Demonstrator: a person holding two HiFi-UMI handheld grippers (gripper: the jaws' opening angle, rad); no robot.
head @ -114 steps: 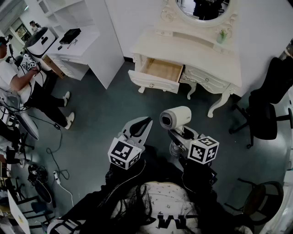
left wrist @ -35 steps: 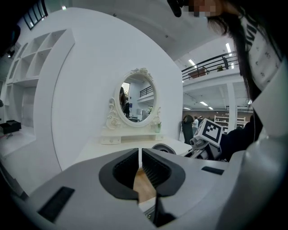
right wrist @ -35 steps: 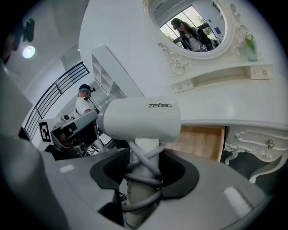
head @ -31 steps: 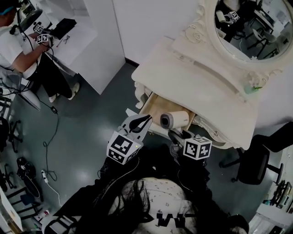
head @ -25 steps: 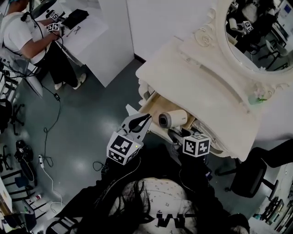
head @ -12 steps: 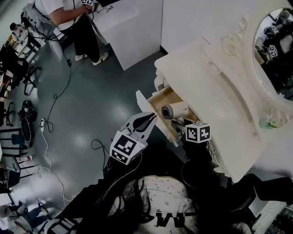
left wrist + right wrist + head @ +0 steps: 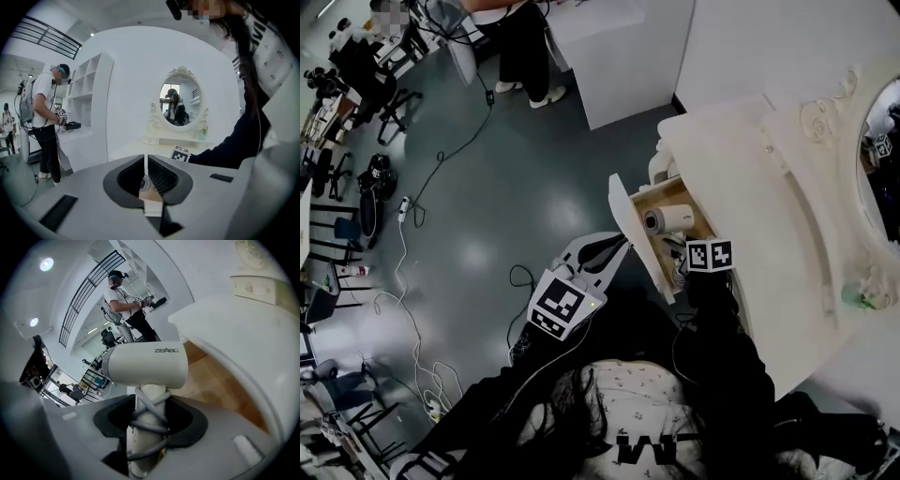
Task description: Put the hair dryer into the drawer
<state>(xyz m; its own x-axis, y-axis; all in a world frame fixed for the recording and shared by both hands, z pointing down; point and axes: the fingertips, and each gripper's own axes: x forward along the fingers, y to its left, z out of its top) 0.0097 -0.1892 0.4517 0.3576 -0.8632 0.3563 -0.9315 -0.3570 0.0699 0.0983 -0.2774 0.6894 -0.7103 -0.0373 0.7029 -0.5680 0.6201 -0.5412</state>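
Observation:
The white hair dryer (image 7: pixel 667 220) (image 7: pixel 145 364) has its grey cord wound round the handle. My right gripper (image 7: pixel 682 251) (image 7: pixel 150 417) is shut on that handle, and the barrel hangs over the wooden bottom of the open drawer (image 7: pixel 664 195) (image 7: pixel 213 380). I cannot tell whether the dryer touches the bottom. The drawer belongs to a cream dressing table (image 7: pixel 759 225). My left gripper (image 7: pixel 614 246) (image 7: pixel 146 174) is shut and holds nothing. It hovers just outside the drawer's front panel (image 7: pixel 633 234).
An oval mirror (image 7: pixel 883 150) (image 7: pixel 180 104) stands on the table's back. A person (image 7: pixel 47 122) works at a white desk (image 7: pixel 619 42) to the far left. Cables (image 7: pixel 403 281) and chairs (image 7: pixel 375 84) lie on the grey floor.
My right gripper has come down with the hair dryer, from in front of the drawer to inside its opening. The left gripper has drifted toward the drawer front. The head view has swung round.

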